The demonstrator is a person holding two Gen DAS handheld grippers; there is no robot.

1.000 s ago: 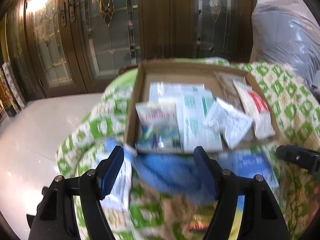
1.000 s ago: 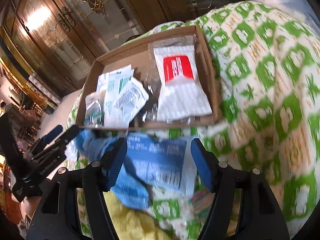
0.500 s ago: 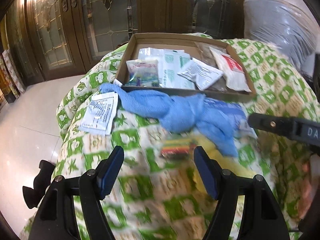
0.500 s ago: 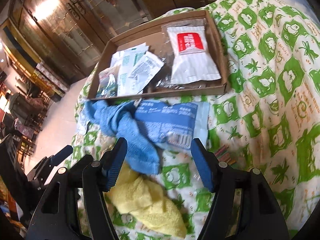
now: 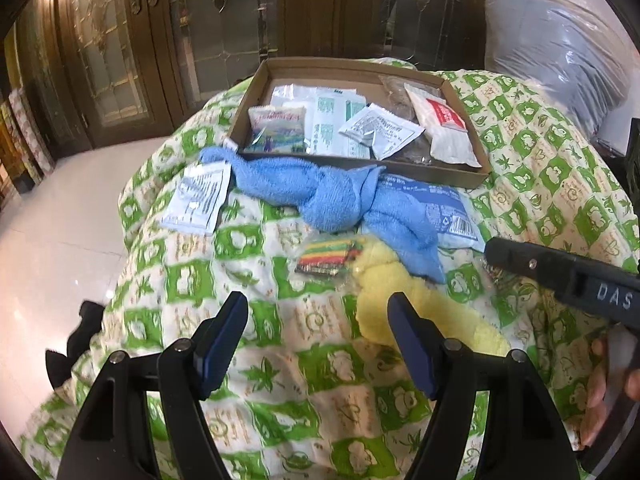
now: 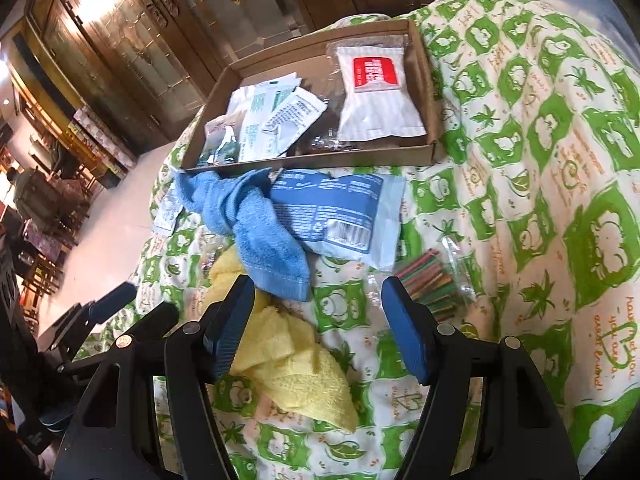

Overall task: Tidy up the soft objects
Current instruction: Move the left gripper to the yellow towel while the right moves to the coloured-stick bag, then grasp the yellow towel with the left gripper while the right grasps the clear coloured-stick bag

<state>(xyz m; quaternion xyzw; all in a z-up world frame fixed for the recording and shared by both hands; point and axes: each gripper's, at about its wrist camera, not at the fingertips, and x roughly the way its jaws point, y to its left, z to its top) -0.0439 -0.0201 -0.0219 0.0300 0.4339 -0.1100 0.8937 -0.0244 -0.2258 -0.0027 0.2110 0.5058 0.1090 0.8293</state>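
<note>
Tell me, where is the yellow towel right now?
The yellow towel lies crumpled on the green-and-white quilt, near the bottom of both wrist views, just below the blue towel and partly behind the right gripper's left finger.

I see the cardboard tray point(image 5: 440, 170) farthest back on the quilt point(image 5: 280, 360), packets inside; a knotted towel point(image 5: 320, 196) lies before it, another towel point(image 6: 296, 368) nearer me.
</note>
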